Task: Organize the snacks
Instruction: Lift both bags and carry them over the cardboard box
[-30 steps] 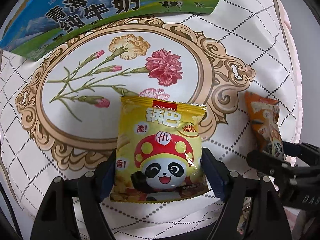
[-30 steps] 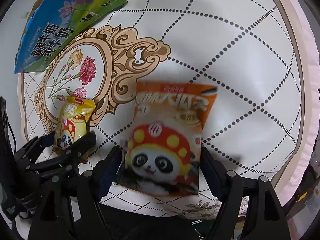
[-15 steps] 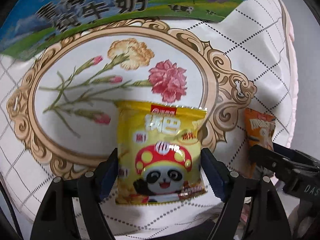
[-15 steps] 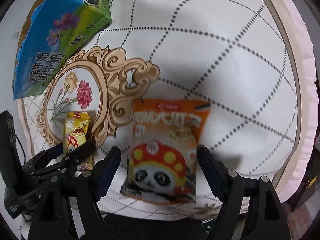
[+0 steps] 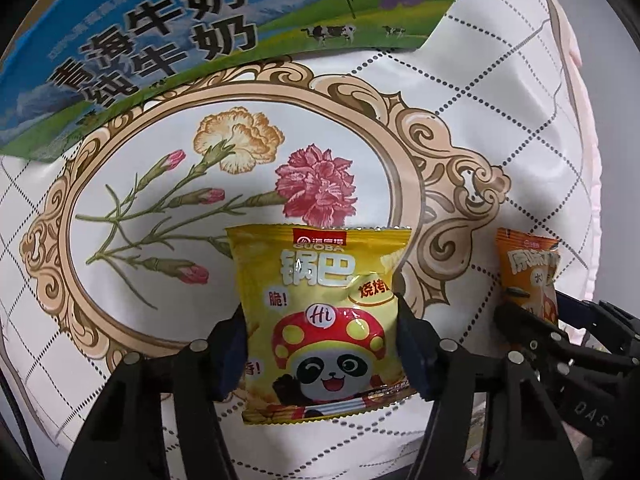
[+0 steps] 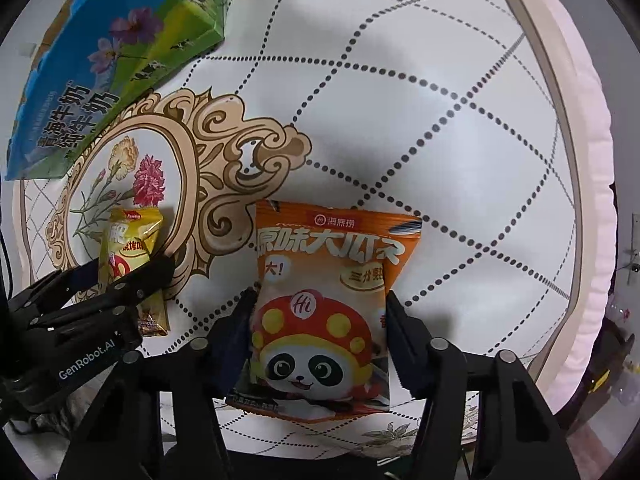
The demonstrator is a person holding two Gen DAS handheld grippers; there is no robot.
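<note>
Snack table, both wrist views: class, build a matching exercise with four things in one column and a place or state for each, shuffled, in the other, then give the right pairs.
Things
1. yellow snack packet
2. orange snack packet
3. milk carton
4. pink carnation print

Places or states
A. lying at the far edge of the tablecloth
B. pinched by the right gripper
C. inside the ornate oval frame
D. pinched by the left gripper

Pairs: 1-D, 2-B, 3-A, 4-C
</note>
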